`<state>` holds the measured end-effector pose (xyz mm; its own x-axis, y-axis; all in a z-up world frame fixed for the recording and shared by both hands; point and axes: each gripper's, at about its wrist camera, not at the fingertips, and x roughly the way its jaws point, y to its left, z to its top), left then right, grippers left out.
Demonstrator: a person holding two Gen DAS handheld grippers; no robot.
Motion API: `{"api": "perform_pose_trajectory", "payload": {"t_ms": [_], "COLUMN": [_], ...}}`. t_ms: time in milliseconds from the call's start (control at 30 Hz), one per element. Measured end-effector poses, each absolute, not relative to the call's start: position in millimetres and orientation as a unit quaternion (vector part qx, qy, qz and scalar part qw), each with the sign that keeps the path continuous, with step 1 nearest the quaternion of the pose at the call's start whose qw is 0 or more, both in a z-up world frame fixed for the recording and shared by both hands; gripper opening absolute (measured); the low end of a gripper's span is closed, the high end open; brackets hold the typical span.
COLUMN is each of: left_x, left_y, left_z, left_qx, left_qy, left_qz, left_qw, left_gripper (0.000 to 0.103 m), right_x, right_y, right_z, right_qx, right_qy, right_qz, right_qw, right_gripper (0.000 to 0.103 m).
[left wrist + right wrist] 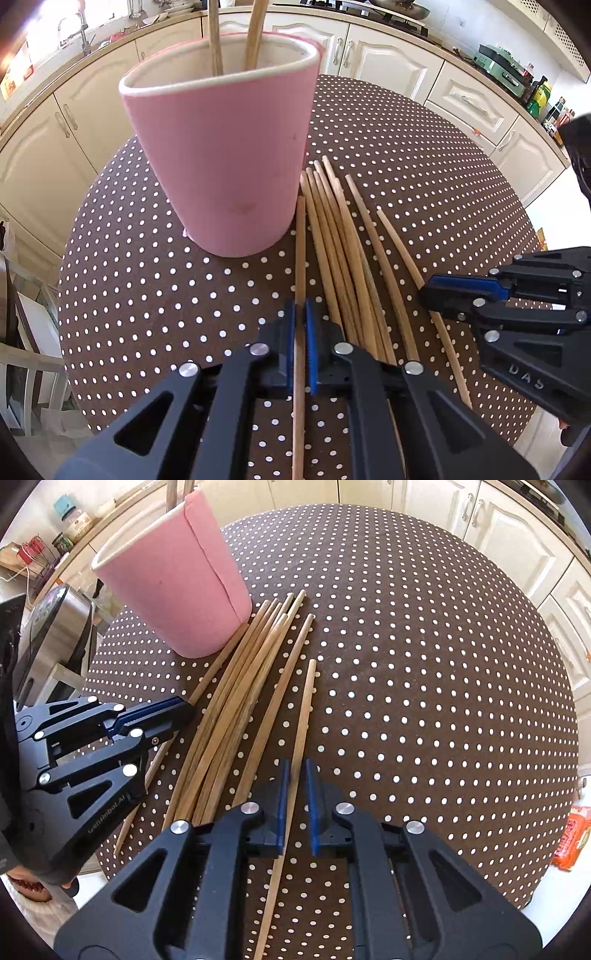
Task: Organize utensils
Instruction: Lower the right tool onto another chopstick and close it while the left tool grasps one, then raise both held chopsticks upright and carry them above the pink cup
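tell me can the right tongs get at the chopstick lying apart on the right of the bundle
Probably yes. The right tongs already straddle that lone chopstick, nearly closed on it, and nothing covers it; the bundle and the left tongs sit off to its left.

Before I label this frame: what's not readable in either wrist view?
- Inside of the pink holder cup: left wrist view, its own wall hides how far down the two wooden sticks in it reach; their tops are cut off by the top edge.
- Near ends of the wooden chopsticks on the dotted tablecloth: both views, under the left gripper and right gripper.
- Right wrist view: whether both pads touch the single chopstick is unclear.
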<state>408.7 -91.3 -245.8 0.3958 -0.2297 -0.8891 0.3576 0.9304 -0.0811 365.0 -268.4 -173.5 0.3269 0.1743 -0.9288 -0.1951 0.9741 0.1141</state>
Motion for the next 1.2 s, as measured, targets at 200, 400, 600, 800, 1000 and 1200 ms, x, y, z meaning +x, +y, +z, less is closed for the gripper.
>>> {"api": "perform_pose_trajectory", "payload": {"t_ms": [200,400,600,800,1000,1200], "left_x": [403,389,369,346,340,347], "left_y": [-88,-82,-78,-74,-73,-76], "left_z": [-247,-242,-210,-172,-152,-158], "left_qx": [0.059,0.047,0.04,0.029,0.016,0.022], "left_qy": [0.513,0.496,0.452,0.39,0.373,0.393], "left_qz": [-0.175,-0.191,-0.214,-0.236,-0.242,-0.234], "left_qw": [0.838,0.846,0.865,0.889,0.896,0.889], "left_gripper": [0.006,0.006,0.006,0.006,0.006,0.006], "right_x": [370,363,350,334,338,351], "right_y": [-247,-251,-259,-270,-274,-272], "right_z": [-177,-178,-153,-116,-125,-157], "right_qx": [-0.041,-0.021,0.005,0.028,-0.012,-0.027], "right_qy": [0.57,0.555,0.511,0.459,0.498,0.54], "right_qz": [0.101,0.104,0.117,0.138,0.139,0.111], "right_qw": [0.814,0.825,0.852,0.877,0.856,0.834], "right_gripper": [0.01,0.007,0.007,0.006,0.007,0.007]}}
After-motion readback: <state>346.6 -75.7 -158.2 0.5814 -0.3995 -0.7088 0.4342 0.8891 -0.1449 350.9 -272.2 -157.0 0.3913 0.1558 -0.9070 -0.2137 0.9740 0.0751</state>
